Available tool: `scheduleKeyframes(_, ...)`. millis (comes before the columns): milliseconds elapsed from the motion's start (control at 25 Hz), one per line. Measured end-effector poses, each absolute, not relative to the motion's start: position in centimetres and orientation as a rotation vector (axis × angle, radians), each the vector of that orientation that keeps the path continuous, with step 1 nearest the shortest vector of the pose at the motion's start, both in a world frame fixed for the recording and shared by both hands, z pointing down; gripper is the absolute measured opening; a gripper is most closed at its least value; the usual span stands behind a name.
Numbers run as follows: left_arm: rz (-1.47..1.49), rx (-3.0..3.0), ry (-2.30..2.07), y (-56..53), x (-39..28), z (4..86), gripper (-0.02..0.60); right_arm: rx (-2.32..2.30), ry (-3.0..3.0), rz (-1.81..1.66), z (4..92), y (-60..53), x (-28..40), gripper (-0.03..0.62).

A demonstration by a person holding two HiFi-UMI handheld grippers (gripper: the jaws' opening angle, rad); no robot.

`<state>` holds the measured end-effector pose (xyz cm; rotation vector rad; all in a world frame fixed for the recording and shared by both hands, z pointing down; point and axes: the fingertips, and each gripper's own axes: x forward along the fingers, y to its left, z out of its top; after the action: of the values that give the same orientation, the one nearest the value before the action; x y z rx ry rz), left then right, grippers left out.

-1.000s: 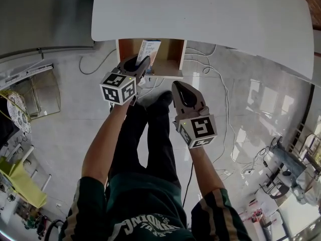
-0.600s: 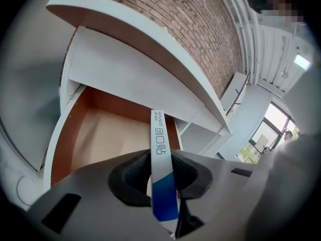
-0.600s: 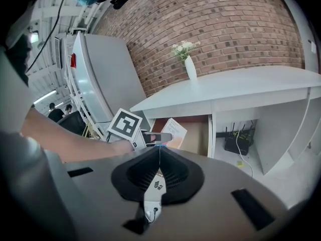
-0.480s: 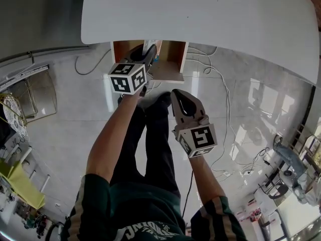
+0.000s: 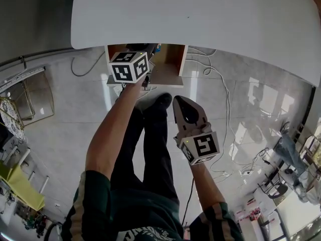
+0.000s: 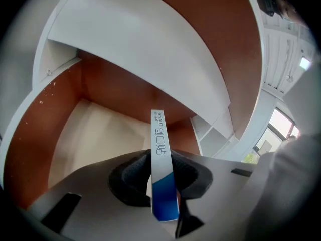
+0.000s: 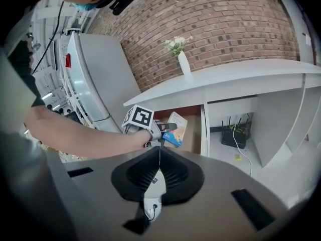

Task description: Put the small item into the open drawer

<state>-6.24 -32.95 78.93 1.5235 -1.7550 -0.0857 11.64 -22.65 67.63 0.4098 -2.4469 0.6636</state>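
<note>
The small item is a flat white and blue box (image 6: 161, 174), seen edge-on between the pads of my left gripper (image 6: 161, 170), which is shut on it. That gripper reaches into the open wooden drawer (image 5: 171, 64) under the white table; its marker cube (image 5: 129, 66) sits at the drawer's front. In the left gripper view the box hangs above the drawer's pale floor (image 6: 95, 134). The right gripper view shows the box (image 7: 175, 127) tilted inside the drawer (image 7: 193, 132). My right gripper (image 5: 178, 102) is shut and empty, hanging back from the drawer.
The white table top (image 5: 200, 19) overhangs the drawer and hides its back part. Cables (image 5: 220, 84) trail over the tiled floor at the right. The person's legs (image 5: 150, 134) are below the grippers. A vase of flowers (image 7: 183, 59) stands on the table by a brick wall.
My left gripper has moved forward into the drawer with the box, which is now hidden under the table edge in the head view. The right gripper has hardly moved.
</note>
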Motion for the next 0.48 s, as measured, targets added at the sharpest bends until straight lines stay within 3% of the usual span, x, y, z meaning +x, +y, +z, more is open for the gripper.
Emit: scheduleKeyframes(480,-0.091,1.418,-1.778,-33.2,-7.4,82.5,0.094,0.420,-2.438,0.666,67.5,-23.1,12.1,0.025)
